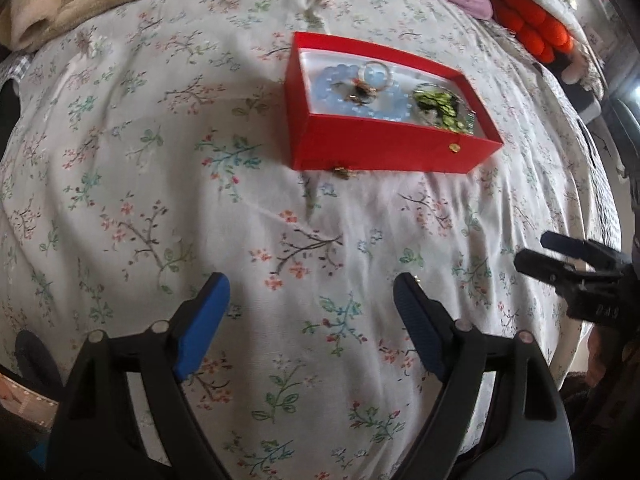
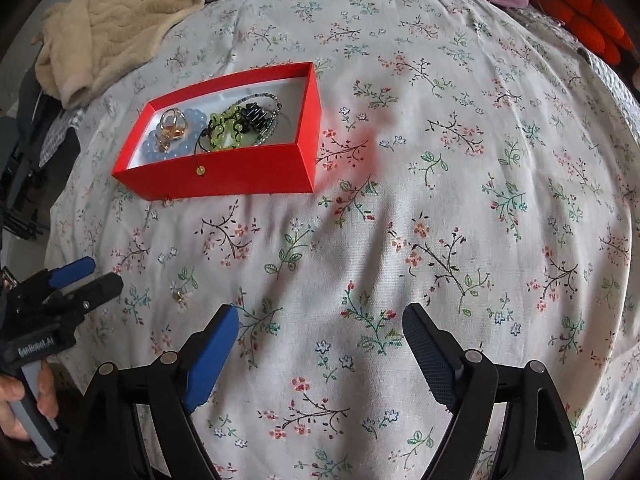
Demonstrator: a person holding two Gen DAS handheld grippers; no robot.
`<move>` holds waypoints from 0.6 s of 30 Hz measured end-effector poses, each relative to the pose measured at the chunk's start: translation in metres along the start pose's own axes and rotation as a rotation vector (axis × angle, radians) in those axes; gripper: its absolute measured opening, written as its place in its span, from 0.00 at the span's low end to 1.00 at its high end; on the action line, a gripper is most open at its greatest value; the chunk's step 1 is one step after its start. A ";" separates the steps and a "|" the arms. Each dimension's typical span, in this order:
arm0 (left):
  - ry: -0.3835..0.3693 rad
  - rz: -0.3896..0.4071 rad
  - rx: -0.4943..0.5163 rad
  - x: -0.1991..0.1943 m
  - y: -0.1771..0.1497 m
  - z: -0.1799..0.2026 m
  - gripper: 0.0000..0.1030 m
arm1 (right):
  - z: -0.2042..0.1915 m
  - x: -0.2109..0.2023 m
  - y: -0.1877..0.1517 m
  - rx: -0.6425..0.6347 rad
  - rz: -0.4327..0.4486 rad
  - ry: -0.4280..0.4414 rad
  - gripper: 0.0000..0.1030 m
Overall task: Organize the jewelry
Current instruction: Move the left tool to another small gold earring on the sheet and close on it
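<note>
floral bedsheet (image 2: 400, 160) carries the red box (image 2: 224, 176) already holding bracelets and rings, while both left gripper (image 1: 312, 300) and right gripper (image 2: 320, 332) hover with jaws spread and empty; next, probably fetch the small gold piece (image 2: 180, 296).

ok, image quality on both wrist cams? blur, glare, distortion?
Left wrist: red box slightly motion-smeared, contents soft, strong fisheye bowing of the bedsheet. Right wrist: sharper, box contents legible, red tint on the sheet beside it, dark corner vignetting.
</note>
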State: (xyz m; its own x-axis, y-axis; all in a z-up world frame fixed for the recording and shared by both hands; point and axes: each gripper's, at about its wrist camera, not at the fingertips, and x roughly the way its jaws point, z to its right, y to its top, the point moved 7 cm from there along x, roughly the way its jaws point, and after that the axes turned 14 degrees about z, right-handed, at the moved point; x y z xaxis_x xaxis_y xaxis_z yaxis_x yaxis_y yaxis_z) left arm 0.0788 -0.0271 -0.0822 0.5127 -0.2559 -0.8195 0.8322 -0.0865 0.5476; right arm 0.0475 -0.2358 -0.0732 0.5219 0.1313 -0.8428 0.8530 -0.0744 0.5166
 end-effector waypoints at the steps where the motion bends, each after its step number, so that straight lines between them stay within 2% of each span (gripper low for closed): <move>1: -0.010 0.006 0.011 0.001 -0.002 0.004 0.82 | 0.000 0.000 0.001 0.002 0.000 -0.001 0.83; 3: -0.033 0.018 0.037 0.005 -0.008 0.013 0.81 | 0.003 0.001 0.002 0.012 -0.001 -0.003 0.83; 7: -0.098 0.024 0.098 0.017 -0.020 0.035 0.62 | 0.008 0.003 0.001 0.031 -0.007 -0.013 0.83; 10: -0.124 0.052 0.148 0.021 -0.024 0.048 0.57 | 0.012 0.005 0.000 0.039 -0.015 -0.018 0.83; 13: -0.168 0.065 0.195 0.023 -0.027 0.059 0.47 | 0.013 0.006 -0.001 0.040 -0.021 -0.014 0.83; 18: -0.200 0.080 0.250 0.023 -0.032 0.070 0.40 | 0.014 0.005 -0.004 0.035 -0.027 -0.007 0.83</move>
State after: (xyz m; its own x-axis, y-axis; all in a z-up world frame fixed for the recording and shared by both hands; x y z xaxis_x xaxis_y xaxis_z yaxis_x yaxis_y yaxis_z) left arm 0.0489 -0.0973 -0.1067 0.5019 -0.4530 -0.7368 0.7012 -0.2856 0.6533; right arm 0.0469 -0.2487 -0.0815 0.4984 0.1265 -0.8576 0.8664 -0.1057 0.4880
